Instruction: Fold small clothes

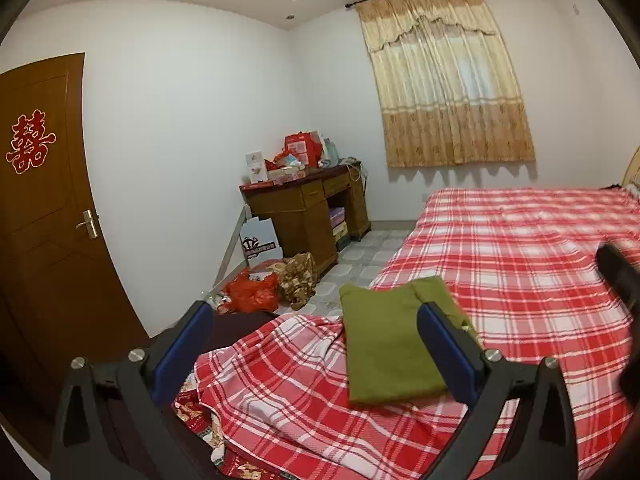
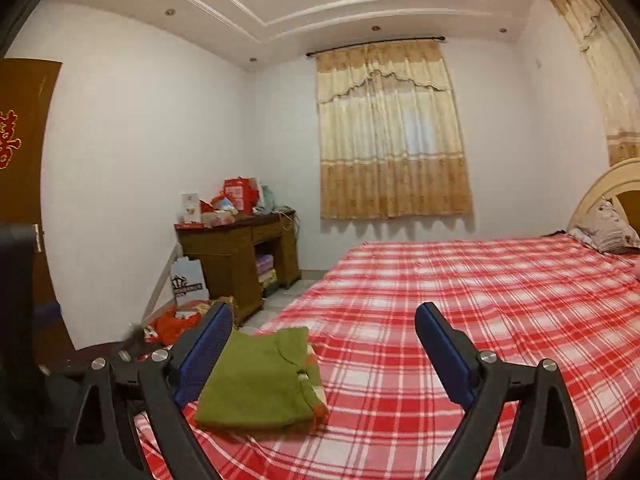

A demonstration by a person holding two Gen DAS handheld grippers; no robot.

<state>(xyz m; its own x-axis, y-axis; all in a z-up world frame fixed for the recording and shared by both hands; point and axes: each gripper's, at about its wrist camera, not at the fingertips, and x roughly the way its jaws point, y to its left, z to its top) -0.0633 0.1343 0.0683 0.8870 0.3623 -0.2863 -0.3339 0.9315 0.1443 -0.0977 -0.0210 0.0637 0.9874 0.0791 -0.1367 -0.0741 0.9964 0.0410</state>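
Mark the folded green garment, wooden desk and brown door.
folded olive-green cloth garment (image 1: 390, 346), left wrist view, centre of top layer
brown wooden desk (image 2: 236, 258), right wrist view, front
brown wooden door (image 1: 48, 220), left wrist view, middle panel

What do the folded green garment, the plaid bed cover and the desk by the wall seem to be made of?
Green garment: soft matte fabric, probably cotton knit; it lies flat in a limp fold without shine.
Plaid bed cover: thin woven cloth, red and white checks; in the left wrist view it rumples at the bed's corner.
Desk: brown wood or wood veneer, slightly glossy, with panelled drawer fronts.

Two black forked tools, left tool (image 1: 316, 344) and right tool (image 2: 324, 344), blue pads (image 1: 182, 350), silver pivot screws (image 1: 137, 355).
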